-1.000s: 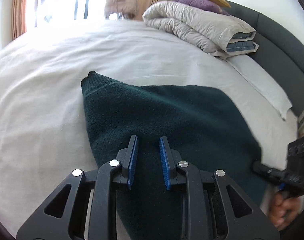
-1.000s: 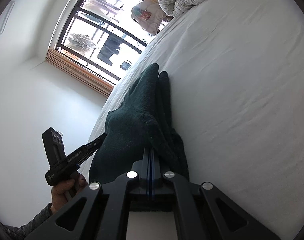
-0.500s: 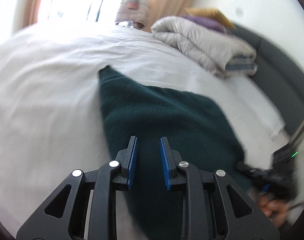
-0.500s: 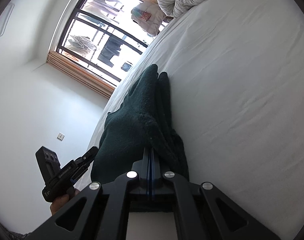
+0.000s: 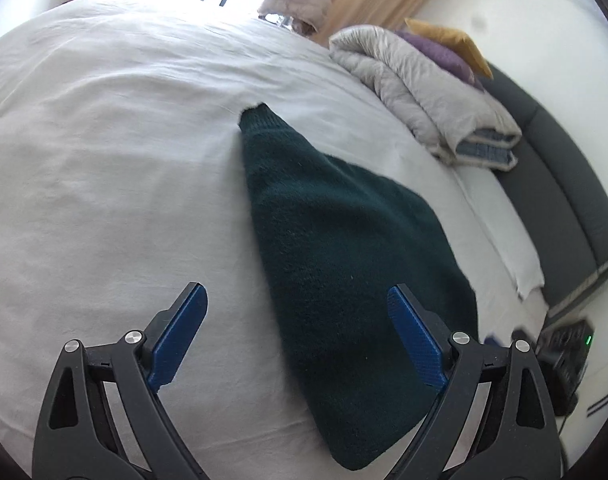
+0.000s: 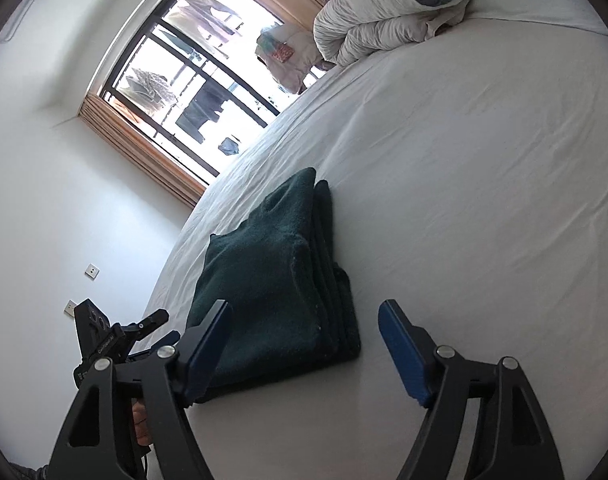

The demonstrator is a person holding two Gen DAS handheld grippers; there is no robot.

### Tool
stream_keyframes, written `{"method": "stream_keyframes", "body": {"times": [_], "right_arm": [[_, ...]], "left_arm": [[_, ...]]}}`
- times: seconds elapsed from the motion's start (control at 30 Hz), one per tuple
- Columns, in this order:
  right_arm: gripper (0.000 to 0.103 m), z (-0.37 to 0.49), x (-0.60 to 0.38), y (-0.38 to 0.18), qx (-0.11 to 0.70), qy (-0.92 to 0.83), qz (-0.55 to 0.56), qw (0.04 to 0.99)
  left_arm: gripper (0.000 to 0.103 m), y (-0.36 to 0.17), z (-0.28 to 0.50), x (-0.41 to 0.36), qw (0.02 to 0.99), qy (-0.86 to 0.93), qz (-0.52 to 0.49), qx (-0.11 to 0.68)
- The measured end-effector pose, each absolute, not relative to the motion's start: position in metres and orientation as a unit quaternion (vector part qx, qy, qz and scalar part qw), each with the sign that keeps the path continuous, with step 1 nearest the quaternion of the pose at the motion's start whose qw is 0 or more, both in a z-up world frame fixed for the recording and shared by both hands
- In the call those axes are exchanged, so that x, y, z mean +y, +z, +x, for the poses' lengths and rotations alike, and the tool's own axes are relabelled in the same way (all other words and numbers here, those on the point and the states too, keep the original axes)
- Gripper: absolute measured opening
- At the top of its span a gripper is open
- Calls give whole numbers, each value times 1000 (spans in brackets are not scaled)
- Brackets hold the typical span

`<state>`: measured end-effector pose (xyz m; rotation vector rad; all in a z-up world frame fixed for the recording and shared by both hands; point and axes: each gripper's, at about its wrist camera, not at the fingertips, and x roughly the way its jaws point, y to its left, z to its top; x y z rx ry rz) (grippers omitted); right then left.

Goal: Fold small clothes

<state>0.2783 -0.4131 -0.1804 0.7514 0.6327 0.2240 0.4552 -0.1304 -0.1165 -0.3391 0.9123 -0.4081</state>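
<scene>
Folding looks done: dark green garment (image 6: 276, 280) lies stacked on the bed (image 6: 484, 200); left gripper (image 5: 296, 336) and right gripper (image 6: 304, 344) both gape wide, holding nothing.

A wide bed (image 5: 104, 160) covered with a slightly creased white sheet carries everything. A folded dark green garment (image 5: 344, 248) lies flat on the sheet near its edge, several layers showing along one side in the right wrist view. Further up, well apart from it, a folded pale grey duvet (image 5: 424, 92) rests on the bed, with a purple cushion (image 5: 444, 54) and a yellow cushion (image 5: 452, 40) stacked above.
</scene>
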Motion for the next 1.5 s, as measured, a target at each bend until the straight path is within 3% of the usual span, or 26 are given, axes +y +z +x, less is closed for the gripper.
{"method": "stream_keyframes", "body": {"times": [0.13,0.37,0.47,0.53,0.63,0.83,1.17,1.5], "right_arm": [[75,323,-410,-169,341,123,335,870],[73,406,-405,-199,439,147,354,813],[62,427,-406,-209,446,147,366,804],[43,438,-401,-211,461,150,351,801],[33,437,-385,-205,473,146,301,815],[26,415,-368,-177,455,124,272,839],[26,329,-275,-96,411,199,229,860],[26,244,-137,-94,418,269,205,843]], "left_arm": [[92,-128,471,-151,846,-209,-132,473],[73,-147,500,-170,820,-237,-143,501],[68,-154,508,-171,812,-244,-159,506],[65,-158,512,-172,809,-247,-162,508],[56,-156,516,-174,809,-244,-153,513],[32,-136,506,-166,814,-249,-158,501],[31,-54,396,-69,852,-236,-142,445],[32,-30,276,63,875,-173,-150,427]]}}
